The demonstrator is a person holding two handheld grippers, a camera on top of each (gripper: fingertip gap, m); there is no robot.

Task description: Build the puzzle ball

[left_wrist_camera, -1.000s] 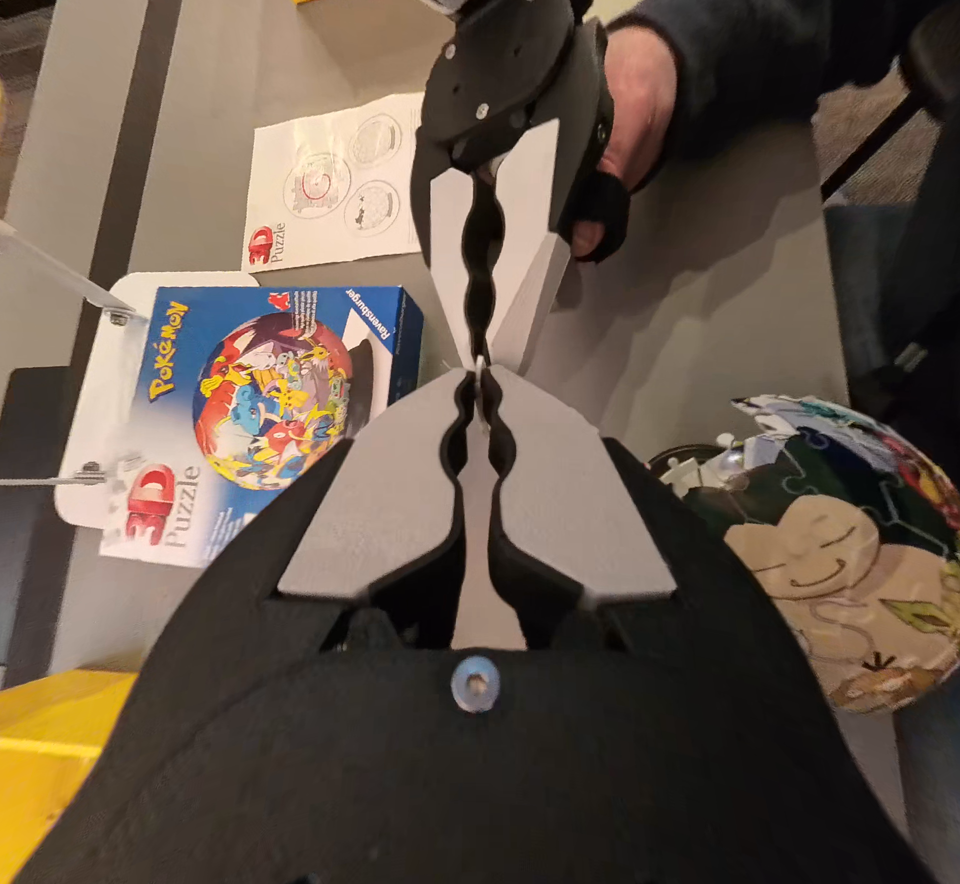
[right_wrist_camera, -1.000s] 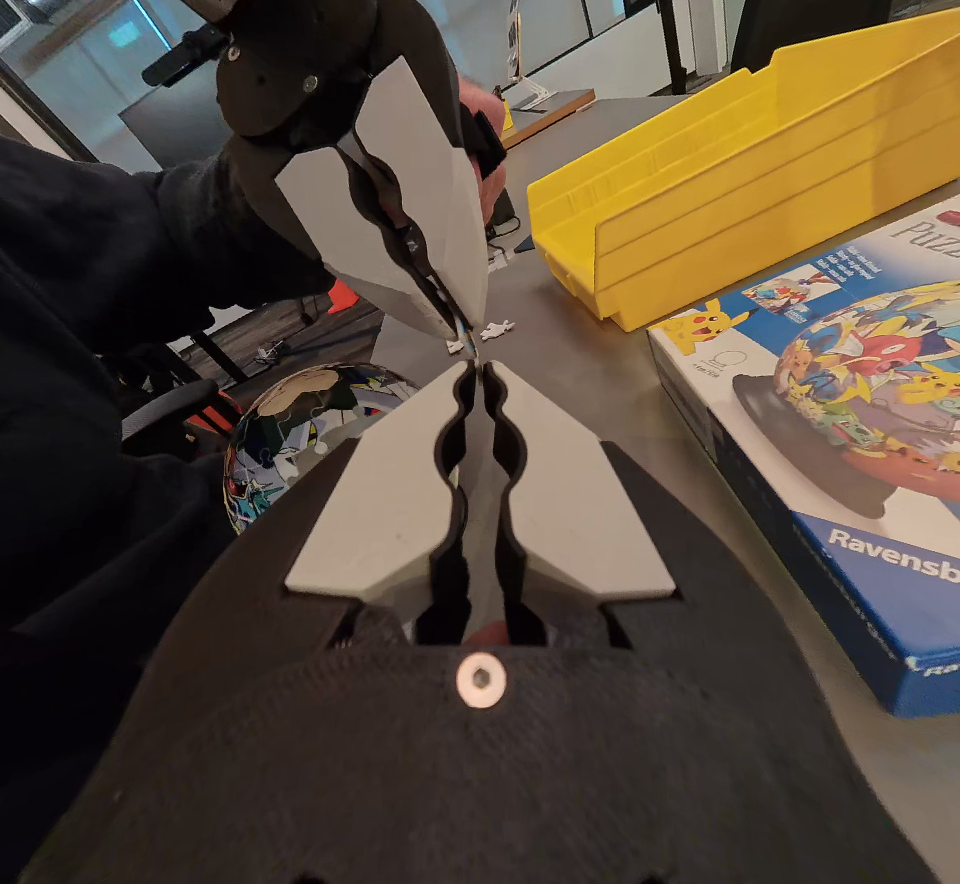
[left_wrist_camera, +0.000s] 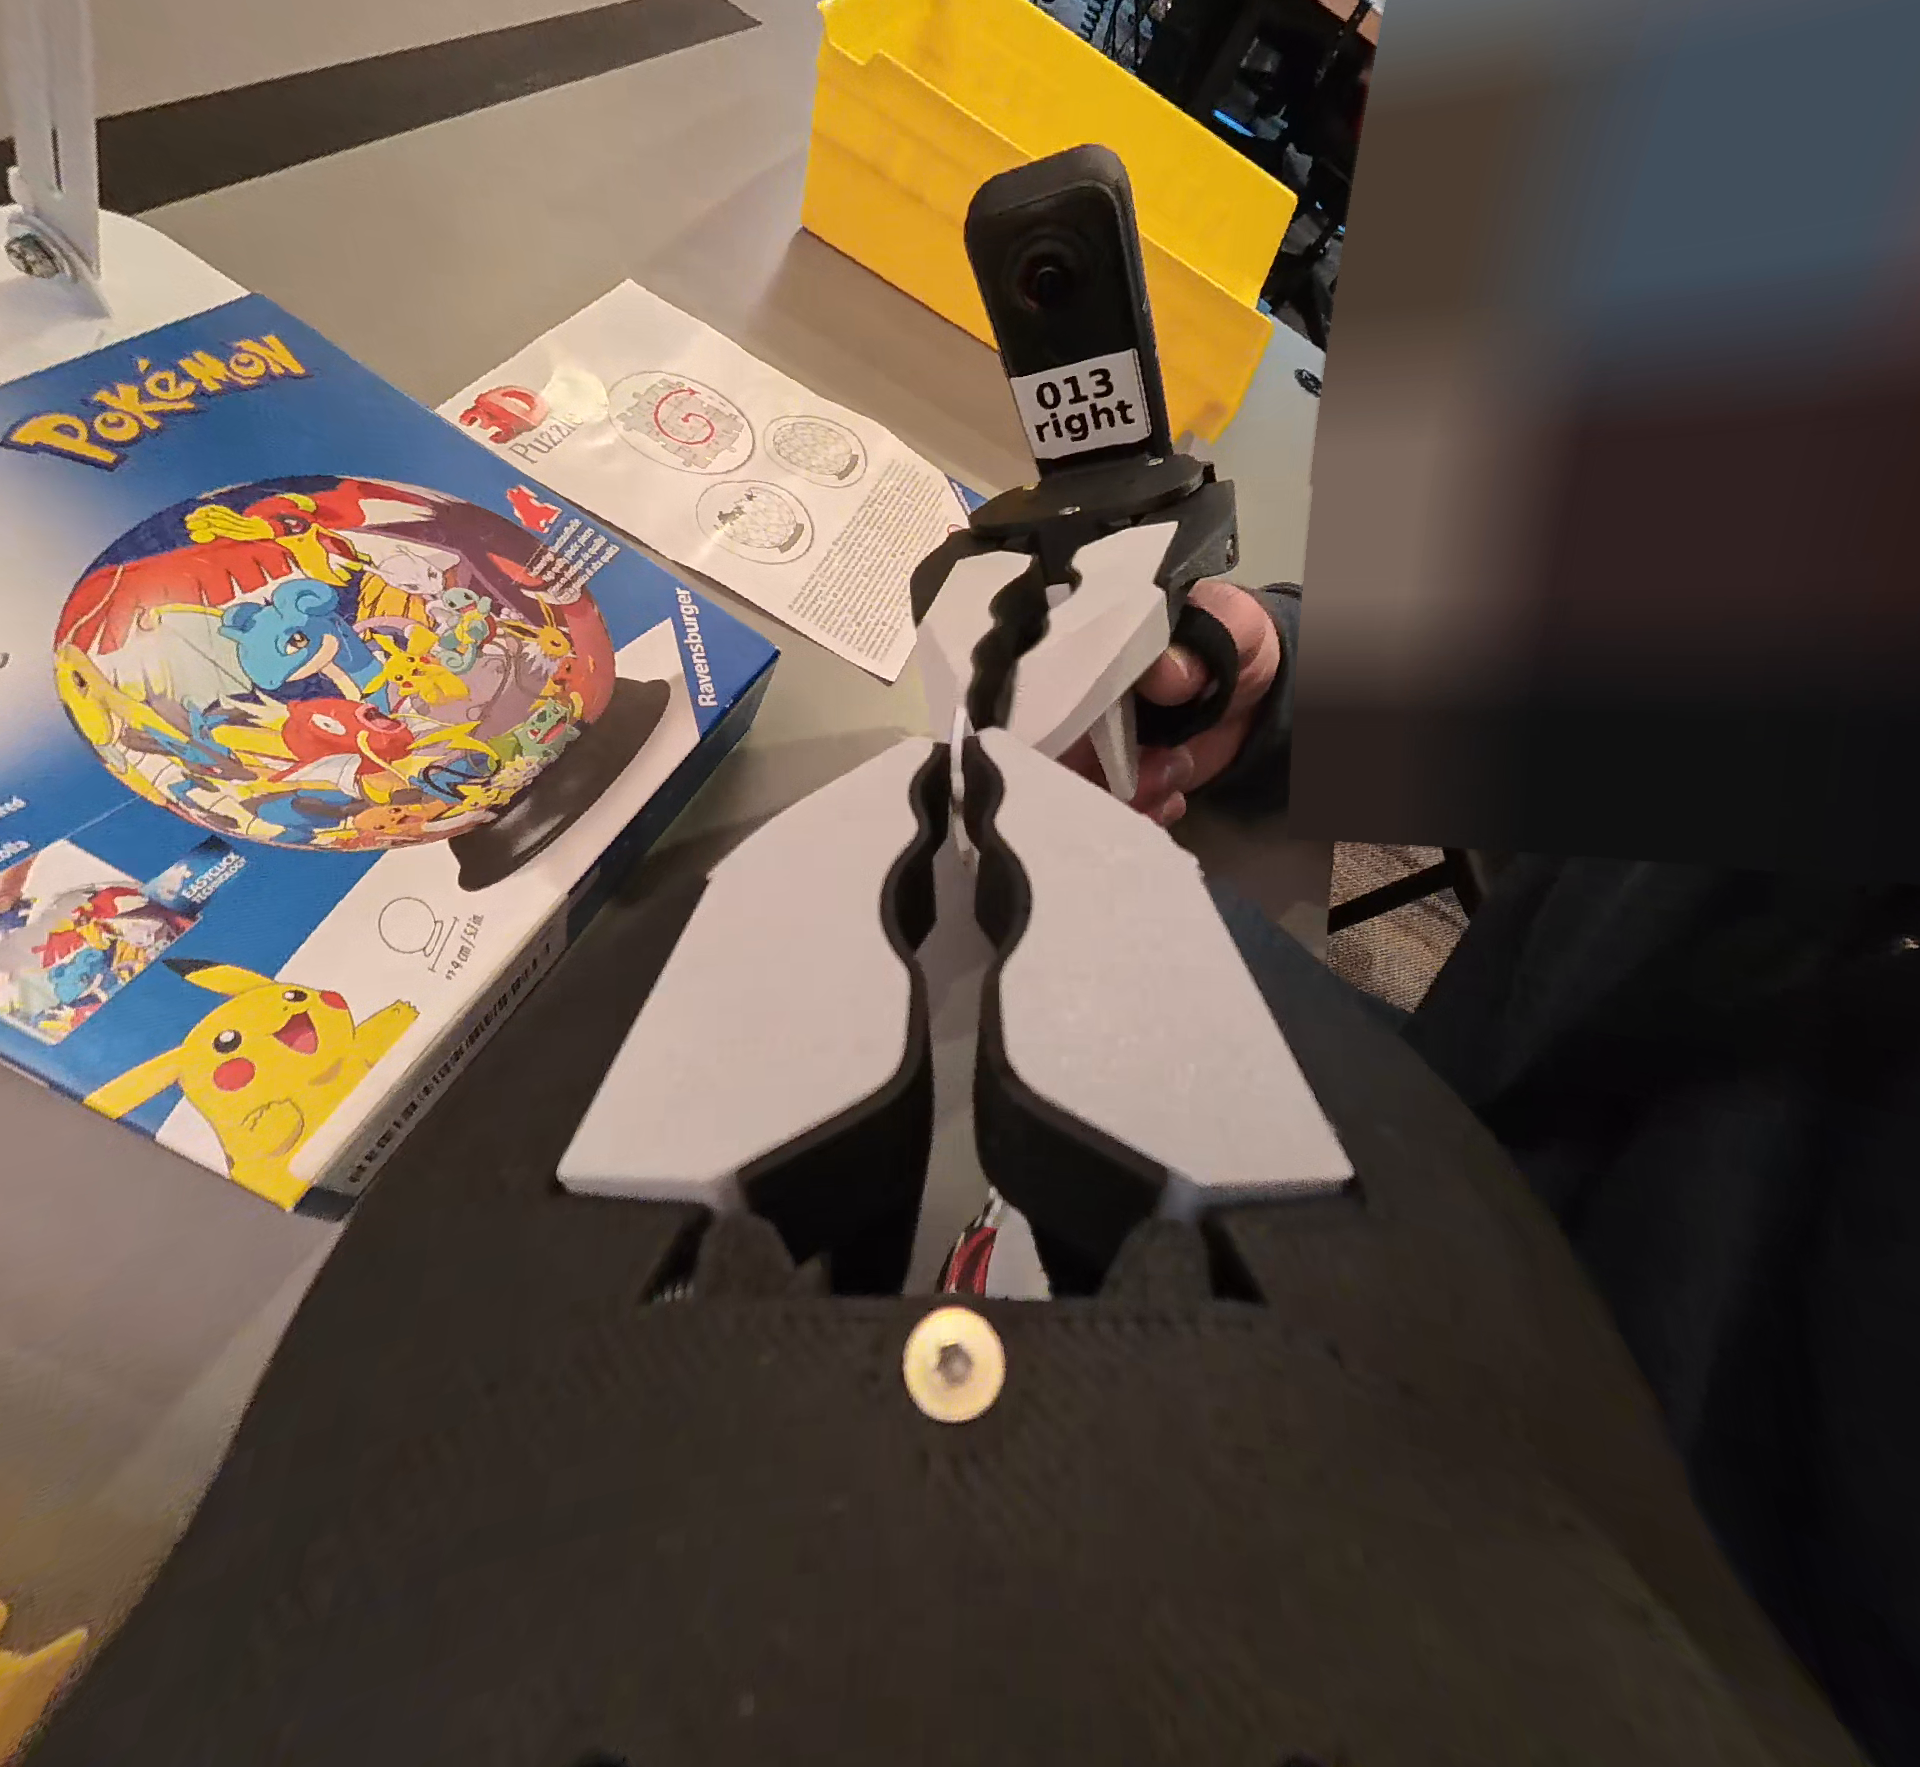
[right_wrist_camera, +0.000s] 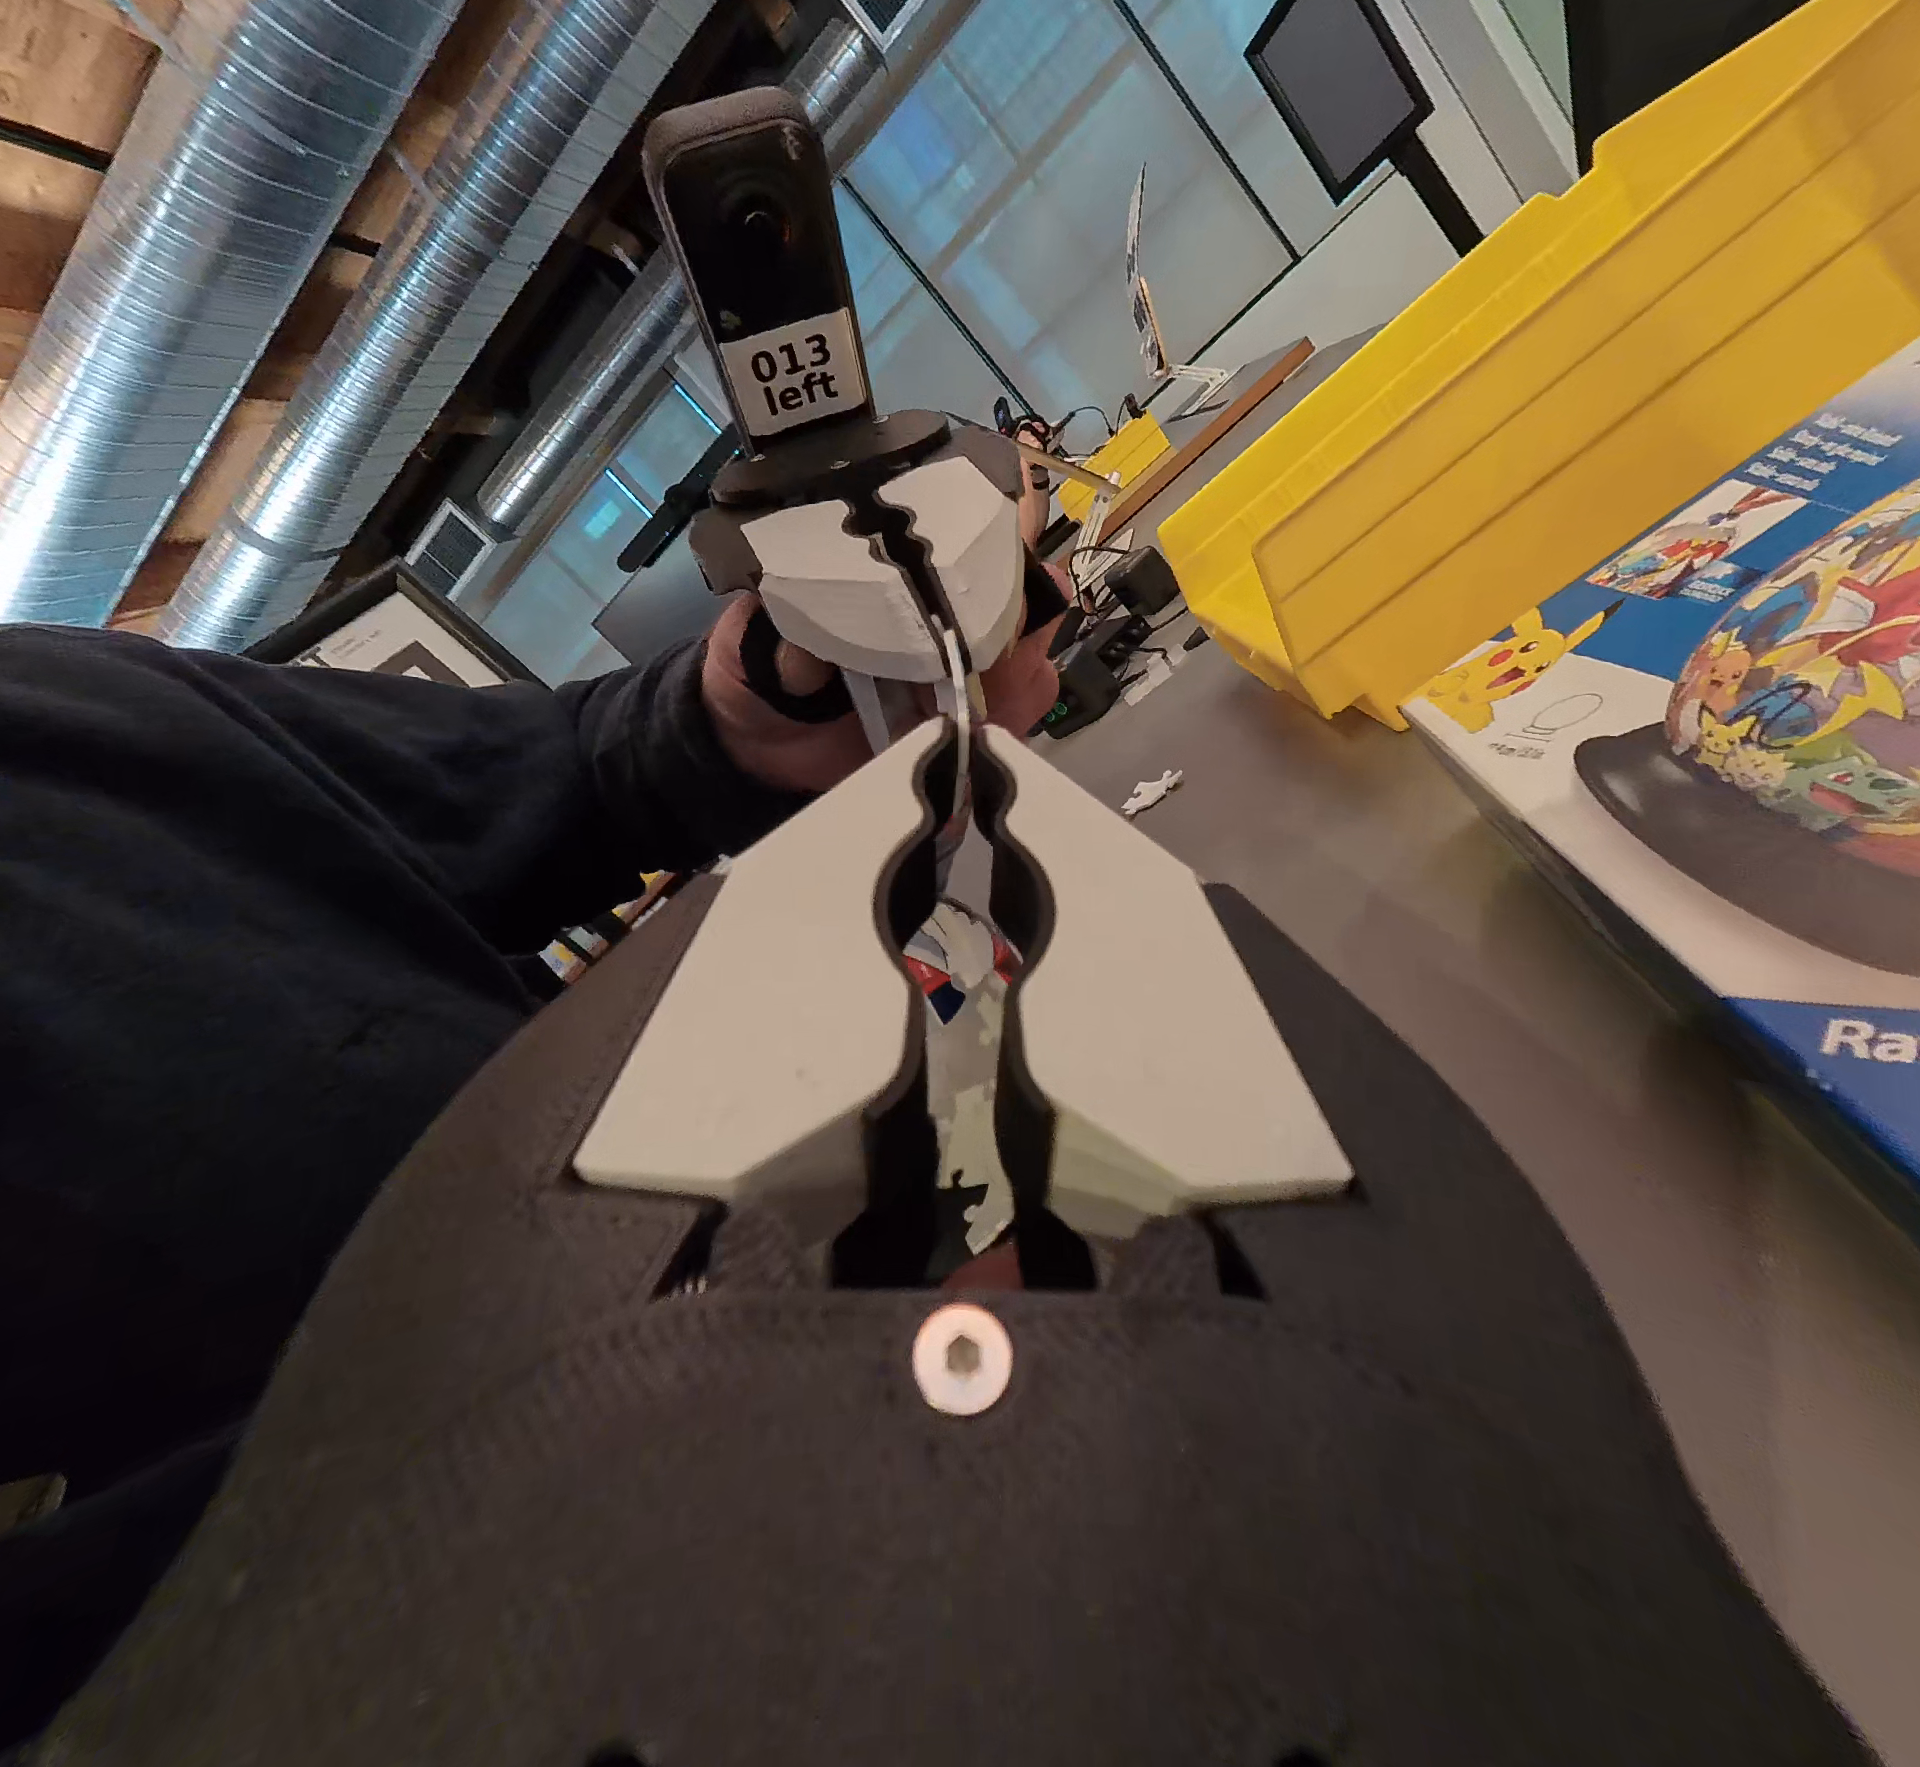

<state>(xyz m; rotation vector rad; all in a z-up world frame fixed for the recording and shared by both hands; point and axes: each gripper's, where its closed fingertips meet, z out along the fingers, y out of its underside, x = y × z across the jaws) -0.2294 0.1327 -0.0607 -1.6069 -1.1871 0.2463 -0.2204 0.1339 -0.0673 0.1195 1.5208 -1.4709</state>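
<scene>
My left gripper (left_wrist_camera: 961,761) and right gripper (right_wrist_camera: 961,751) meet tip to tip above the worktop (left_wrist_camera: 520,200), both clamped on a thin white puzzle piece (left_wrist_camera: 958,787) held edge-on between them, beside the puzzle box (left_wrist_camera: 343,709).

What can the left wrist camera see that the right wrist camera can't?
Only the left wrist view shows the instruction sheet lying on the table between the box and the bin.

Only the right wrist view shows the ducts overhead, a monitor and a loose white piece on the table.

Both show the box, the bin, and the left gripper and right gripper meeting tip to tip, both shut on a thin curved white piece.
</scene>
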